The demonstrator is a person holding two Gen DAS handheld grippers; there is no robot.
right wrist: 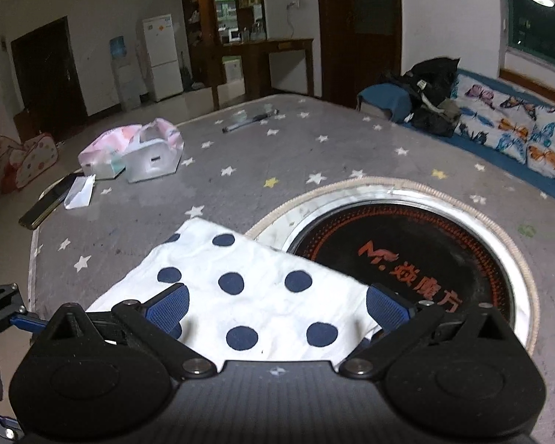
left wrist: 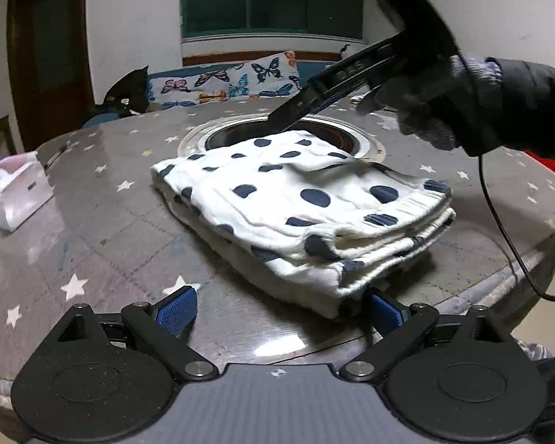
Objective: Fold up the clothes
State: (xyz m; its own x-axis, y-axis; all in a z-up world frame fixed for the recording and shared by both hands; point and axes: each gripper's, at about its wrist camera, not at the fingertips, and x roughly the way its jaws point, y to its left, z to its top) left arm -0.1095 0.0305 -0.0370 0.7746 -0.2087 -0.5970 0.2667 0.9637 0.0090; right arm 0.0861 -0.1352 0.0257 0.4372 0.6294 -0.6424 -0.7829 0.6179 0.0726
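A white garment with navy polka dots (left wrist: 299,203) lies folded in several layers on the star-patterned table cover (left wrist: 103,229). My left gripper (left wrist: 281,312) is open at the near edge. Its right blue pad (left wrist: 384,314) sits by the garment's near corner and its left pad over bare table. A gloved hand (left wrist: 425,111) holds my right gripper (left wrist: 288,114) above the garment's far edge, angled down. In the right wrist view that gripper (right wrist: 277,307) is open, with the garment's top layer (right wrist: 240,288) lying flat below and between its fingers.
A round built-in hob (right wrist: 407,259) sits in the table just behind the garment. At the far left lie a tissue pack and white box (right wrist: 129,151), a phone (right wrist: 44,203) and a pen (right wrist: 248,122). A black cable (left wrist: 499,222) hangs at the right.
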